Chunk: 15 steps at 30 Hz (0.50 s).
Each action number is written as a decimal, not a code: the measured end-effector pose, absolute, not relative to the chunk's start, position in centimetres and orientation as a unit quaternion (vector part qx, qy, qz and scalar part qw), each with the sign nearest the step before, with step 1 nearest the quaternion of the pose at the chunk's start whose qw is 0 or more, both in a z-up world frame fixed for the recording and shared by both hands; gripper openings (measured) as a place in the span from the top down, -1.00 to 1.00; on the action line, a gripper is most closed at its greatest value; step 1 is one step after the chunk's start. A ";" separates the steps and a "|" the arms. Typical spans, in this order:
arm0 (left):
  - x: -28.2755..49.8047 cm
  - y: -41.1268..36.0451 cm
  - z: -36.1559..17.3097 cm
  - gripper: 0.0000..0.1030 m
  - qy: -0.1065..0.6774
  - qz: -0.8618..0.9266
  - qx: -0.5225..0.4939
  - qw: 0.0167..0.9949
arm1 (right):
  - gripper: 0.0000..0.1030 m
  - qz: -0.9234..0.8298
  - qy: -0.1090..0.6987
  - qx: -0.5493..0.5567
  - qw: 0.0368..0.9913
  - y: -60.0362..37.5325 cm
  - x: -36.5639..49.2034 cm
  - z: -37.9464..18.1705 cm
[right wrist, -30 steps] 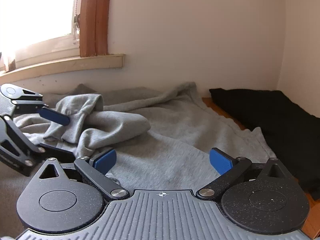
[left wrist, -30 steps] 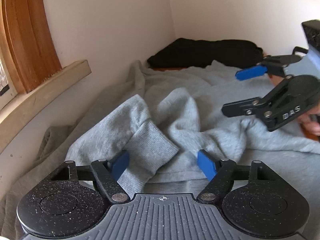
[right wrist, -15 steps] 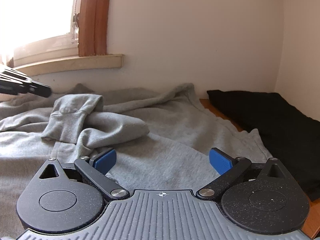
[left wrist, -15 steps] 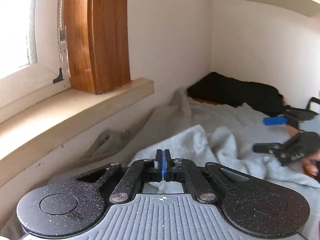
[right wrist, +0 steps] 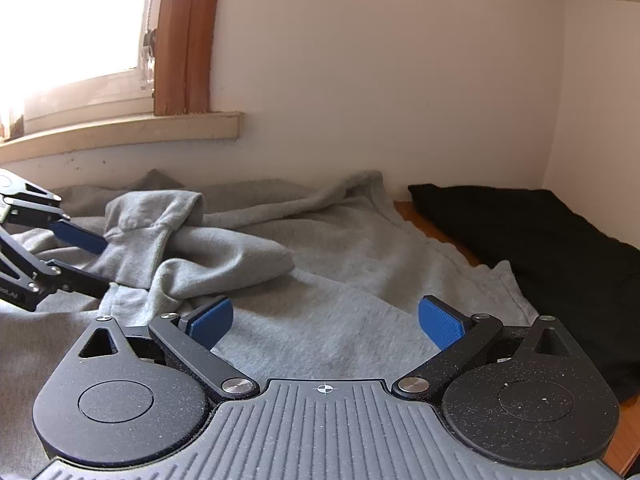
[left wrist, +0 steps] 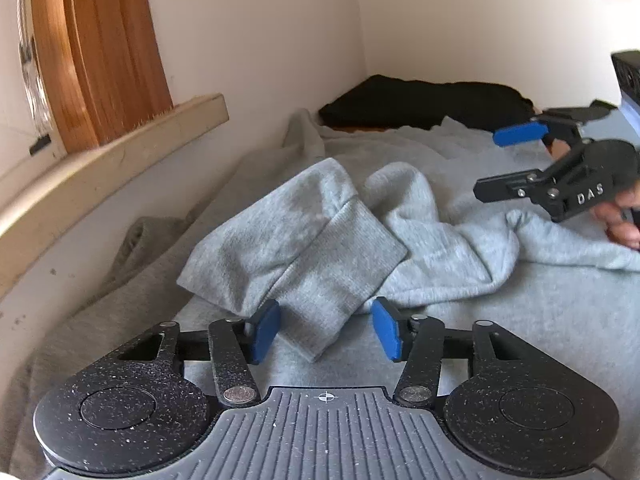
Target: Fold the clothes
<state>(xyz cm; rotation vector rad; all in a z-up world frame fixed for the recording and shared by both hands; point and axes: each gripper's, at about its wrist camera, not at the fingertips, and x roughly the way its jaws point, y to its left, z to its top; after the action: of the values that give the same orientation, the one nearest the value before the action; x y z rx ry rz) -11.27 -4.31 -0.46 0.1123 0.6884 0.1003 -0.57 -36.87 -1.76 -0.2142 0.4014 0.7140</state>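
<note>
Half a second earlier the left gripper's jaws were pressed together in front of the window sill; since then they have been opening, and they now stand partly apart low in the left wrist view, with the ribbed cuff of the grey sweatshirt's sleeve reaching in between the blue pads. The pads do not appear to press on the cloth. The right gripper has kept its place, jaws wide and empty over the flat body of the grey sweatshirt, which lies spread across the middle of both views.

Outward from there, the sleeve is bunched in a heap left of centre in the right wrist view, and a black garment lies at the right against the wall.

The likely trouble is a poor bite. If the left jaws close this far out on the cuff's corner, they may catch only one layer, and the sleeve could slip free or twist when drawn across. Closing too deep might pinch the sweatshirt body beneath and drag the whole garment, rumpling the part already flat. With the right jaws holding nothing, nothing anchors the body against such a pull.
</note>
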 end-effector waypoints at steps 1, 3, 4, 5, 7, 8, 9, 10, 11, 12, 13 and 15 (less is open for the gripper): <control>-11.3 -4.2 -0.5 -0.12 0.337 0.046 0.053 0.939 | -0.91 0.347 0.195 -0.103 0.912 -36.9 -0.6 -1.8; -11.3 -4.0 -0.4 0.02 0.338 0.044 0.051 0.939 | -0.90 0.349 0.194 -0.100 0.911 -37.0 -0.6 -1.7; -11.4 -3.8 -0.2 0.61 0.337 0.047 0.044 0.939 | -0.90 0.349 0.193 -0.098 0.912 -37.1 -0.6 -1.7; -11.4 -3.5 0.1 0.66 0.336 0.050 0.035 0.940 | -0.90 0.348 0.193 -0.096 0.912 -37.1 -0.6 -1.7; -11.6 -2.9 0.8 0.70 0.329 0.057 0.016 0.942 | -0.90 0.348 0.189 -0.094 0.913 -37.2 -0.7 -1.7; -12.0 -2.7 1.5 0.71 0.320 0.063 0.014 0.945 | -0.90 0.349 0.187 -0.092 0.914 -37.3 -0.7 -1.7; -12.4 -2.6 2.2 0.71 0.312 0.071 0.017 0.947 | -0.90 0.353 0.184 -0.088 0.913 -37.5 -0.8 -1.6; -13.0 -2.3 3.1 0.71 0.302 0.077 0.013 0.950 | -0.89 0.359 0.183 -0.085 0.911 -37.7 -0.8 -1.6; -13.7 -2.0 4.2 0.71 0.292 0.081 0.005 0.953 | -0.89 0.367 0.179 -0.081 0.909 -38.0 -0.9 -1.5; -14.4 -1.6 5.2 0.72 0.282 0.085 -0.003 0.956 | -0.86 0.374 0.175 -0.080 0.907 -38.2 -1.1 -1.4; -15.1 -1.3 6.2 0.72 0.273 0.089 -0.010 0.958 | -0.79 0.391 0.181 -0.079 0.899 -38.3 -1.3 -1.3; -16.6 -0.6 8.1 0.72 0.258 0.096 -0.021 0.961 | -0.36 0.423 0.198 -0.076 0.881 -38.5 -1.8 -1.1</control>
<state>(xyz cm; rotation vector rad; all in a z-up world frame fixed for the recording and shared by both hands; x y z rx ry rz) -16.63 -0.57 8.14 -0.0419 0.5233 0.1953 -1.83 -38.48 -1.14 -0.1576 0.4131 0.8818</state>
